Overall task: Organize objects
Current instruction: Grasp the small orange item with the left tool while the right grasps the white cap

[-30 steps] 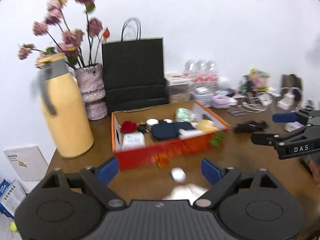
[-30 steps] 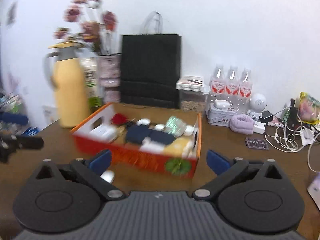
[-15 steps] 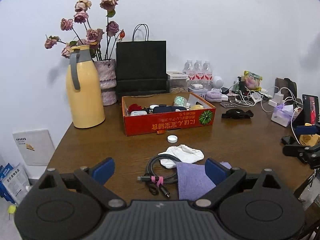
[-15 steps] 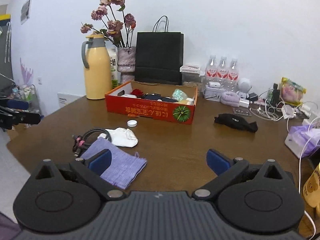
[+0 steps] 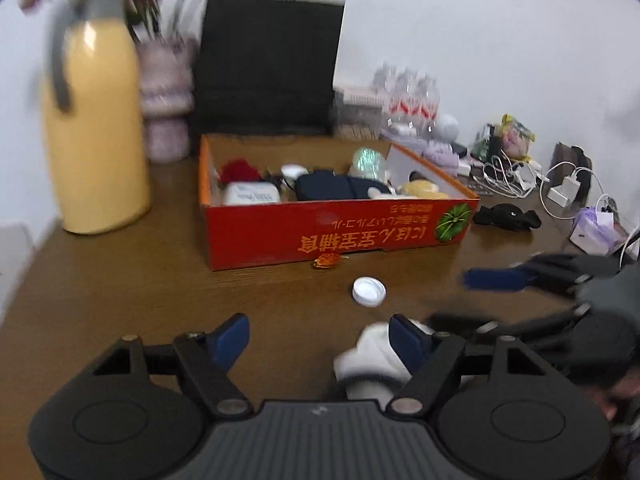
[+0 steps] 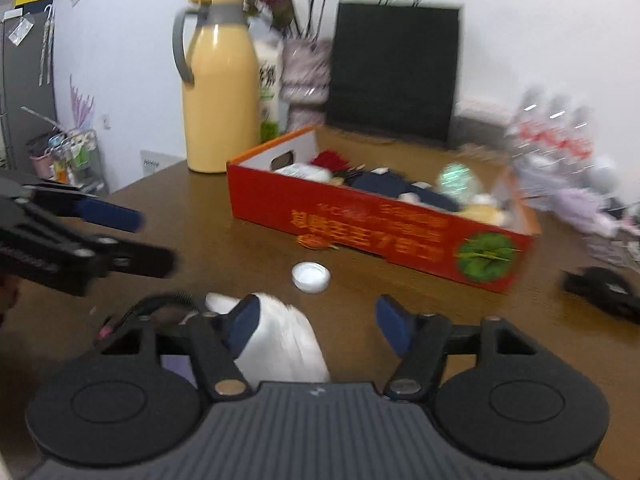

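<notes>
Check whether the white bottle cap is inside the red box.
No, the white bottle cap lies on the bare table in front of the red box.

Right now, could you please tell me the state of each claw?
Left claw: open, just been closing, nothing between its fingers.
Right claw: open, just been closing, holding nothing.

Even, bright indoor light; soft shadows on wall. Heavy motion blur on both views, worst at jug (image 5: 94, 116) and bottles (image 6: 554, 128). Fisheye bends edges; corners vignetted black.
</notes>
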